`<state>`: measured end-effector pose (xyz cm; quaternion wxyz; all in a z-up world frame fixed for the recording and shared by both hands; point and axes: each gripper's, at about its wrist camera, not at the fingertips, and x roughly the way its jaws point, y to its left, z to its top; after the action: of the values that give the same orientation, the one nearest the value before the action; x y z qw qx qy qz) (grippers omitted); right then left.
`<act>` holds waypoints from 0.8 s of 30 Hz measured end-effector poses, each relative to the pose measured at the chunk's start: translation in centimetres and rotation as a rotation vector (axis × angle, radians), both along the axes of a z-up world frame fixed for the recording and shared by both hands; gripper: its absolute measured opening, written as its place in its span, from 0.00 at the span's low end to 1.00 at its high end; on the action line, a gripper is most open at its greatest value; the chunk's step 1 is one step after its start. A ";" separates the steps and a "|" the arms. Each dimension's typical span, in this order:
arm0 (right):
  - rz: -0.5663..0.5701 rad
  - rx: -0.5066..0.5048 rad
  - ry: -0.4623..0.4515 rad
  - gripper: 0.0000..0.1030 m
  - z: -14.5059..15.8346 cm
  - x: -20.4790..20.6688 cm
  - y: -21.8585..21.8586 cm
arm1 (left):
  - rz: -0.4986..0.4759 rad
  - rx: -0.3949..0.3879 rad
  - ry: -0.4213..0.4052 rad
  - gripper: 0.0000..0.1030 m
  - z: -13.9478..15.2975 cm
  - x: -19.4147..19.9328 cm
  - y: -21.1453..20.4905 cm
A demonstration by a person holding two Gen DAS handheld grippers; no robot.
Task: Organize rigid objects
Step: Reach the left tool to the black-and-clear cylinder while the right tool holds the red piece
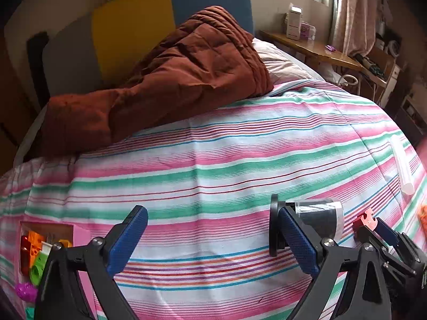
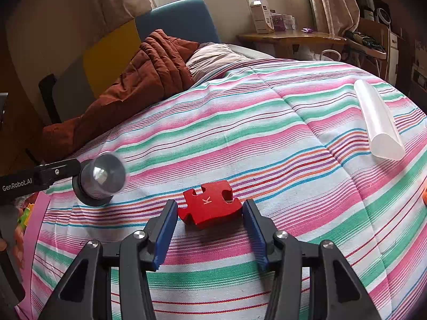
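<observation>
Presently, the right gripper (image 2: 210, 214) is held open astride the red puzzle piece (image 2: 209, 208), which lies flat on the striped bedspread (image 2: 240, 138) between its pads, nothing yet clamped. Farther left, the left gripper (image 1: 210, 237) is spread wide beside the grey cylinder (image 2: 102, 177); whether that cylinder is held cannot be told.

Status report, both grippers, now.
Left gripper open, grey cylinder off its right finger. Right gripper open around red puzzle piece. Nothing blocking.
</observation>
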<state>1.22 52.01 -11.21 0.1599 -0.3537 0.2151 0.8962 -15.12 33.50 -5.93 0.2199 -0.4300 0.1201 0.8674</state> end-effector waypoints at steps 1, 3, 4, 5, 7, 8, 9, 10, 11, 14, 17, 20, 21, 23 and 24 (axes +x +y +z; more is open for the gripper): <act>0.000 0.001 -0.001 0.50 0.0 0.0 0.0 | 0.027 0.011 -0.012 0.96 -0.2 -0.4 -0.7; 0.000 0.004 -0.002 0.50 0.0 0.0 -0.1 | 0.070 0.005 -0.032 0.96 -0.8 -1.0 -1.9; 0.000 0.005 -0.003 0.50 0.0 0.0 -0.1 | 0.086 -0.002 -0.041 0.96 -1.1 -1.3 -2.3; 0.000 0.006 -0.004 0.50 0.0 0.0 -0.1 | 0.102 -0.003 -0.047 0.96 -1.3 -1.6 -2.8; 0.000 0.009 -0.005 0.50 0.0 0.0 -0.2 | 0.129 0.014 -0.061 0.96 -1.6 -2.1 -3.7; 0.000 0.010 -0.005 0.50 0.0 0.0 -0.2 | 0.145 0.024 -0.073 0.96 -1.6 -2.4 -4.1; 0.000 0.011 -0.006 0.50 0.0 0.0 -0.2 | 0.156 0.040 -0.088 0.96 -1.6 -2.5 -4.5; 0.000 0.012 -0.006 0.50 0.0 0.1 -0.2 | 0.158 0.075 -0.105 0.96 -1.6 -2.5 -4.8; 0.001 0.011 -0.006 0.50 0.0 0.1 -0.2 | 0.155 0.114 -0.116 0.96 -1.4 -2.3 -5.1; 0.001 0.014 -0.008 0.50 0.0 0.0 -0.3 | 0.137 0.169 -0.083 0.96 -0.6 -1.0 -5.2; 0.001 0.015 -0.009 0.50 0.0 0.0 -0.3 | 0.142 0.190 -0.028 1.00 0.2 0.1 -4.8; 0.002 0.015 -0.009 0.50 0.1 0.1 -0.3 | 0.103 0.181 -0.059 1.00 0.2 0.1 -3.3; 0.002 0.015 -0.008 0.50 0.1 0.1 -0.3 | 0.088 0.182 -0.049 1.00 0.4 0.5 -3.1; 0.002 0.016 -0.009 0.50 0.0 0.1 -0.3 | 0.038 0.193 -0.024 1.00 1.0 1.8 -3.0; 0.002 0.016 -0.009 0.50 0.0 0.1 -0.3 | 0.010 0.204 -0.006 1.00 1.4 2.6 -3.2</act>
<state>1.30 51.71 -11.17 0.1628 -0.3565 0.2068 0.8964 -12.52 30.34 -4.51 0.2584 -0.4084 0.0282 0.8750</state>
